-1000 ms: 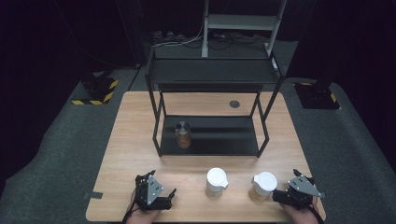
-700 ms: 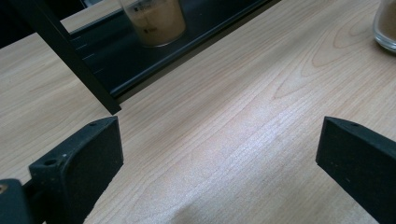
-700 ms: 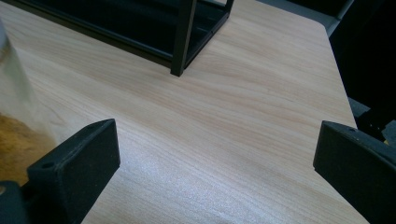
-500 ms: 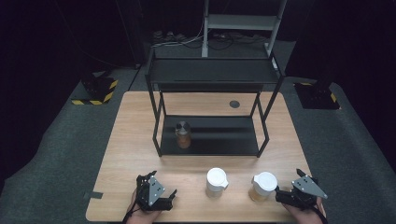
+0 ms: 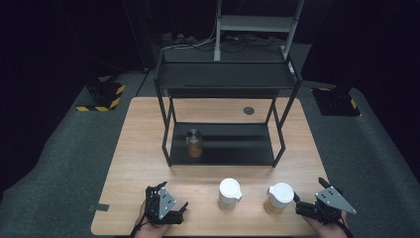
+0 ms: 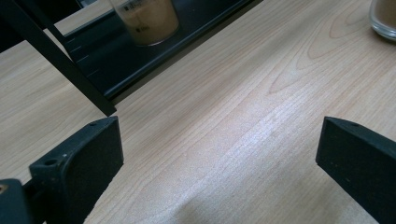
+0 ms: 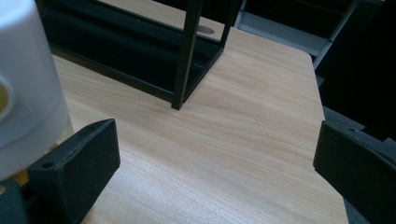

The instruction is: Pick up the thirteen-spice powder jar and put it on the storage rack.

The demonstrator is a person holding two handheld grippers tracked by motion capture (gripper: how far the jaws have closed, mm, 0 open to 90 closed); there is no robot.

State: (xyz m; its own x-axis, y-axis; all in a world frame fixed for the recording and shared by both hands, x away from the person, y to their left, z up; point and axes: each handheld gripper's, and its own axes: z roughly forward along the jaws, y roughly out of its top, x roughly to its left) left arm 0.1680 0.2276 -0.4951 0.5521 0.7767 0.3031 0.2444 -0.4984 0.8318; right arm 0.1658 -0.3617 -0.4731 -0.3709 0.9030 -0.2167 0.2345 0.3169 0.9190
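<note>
Black jaws on both grippers are spread wide with nothing between them, just bare wood grain showing in the gap in each gripper view.

Right gripper (image 5: 300,206) sits at the lower right of the high view, held in the person's hand at the near table edge. Its tips point left at the white-lidded jar (image 5: 278,198) with the tan stuff inside, and it's just beside that jar; can't tell if it's actually touching. In the right gripper view the same jar's white lid (image 7: 23,88) fills the left edge, right up against the left jaw but outside the gap.

Left gripper (image 5: 174,210) is at the lower left of the high view, also down at the near edge, tips aimed right-ish across the table. It's well apart from everything. Second white-lidded jar (image 5: 229,193) stands bottom centre, between the two grippers and nearer the right one.

Farther up, a black two-tier metal rack (image 5: 223,148) stands mid-table, and a third jar (image 5: 193,143) with a metal lid and brownish contents stands on the left part of its bottom shelf. The left gripper view catches that jar's bottom at the top of the frame (image 6: 145,21).

All of it is on a light wooden table (image 5: 143,144) with grey carpet around it.
</note>
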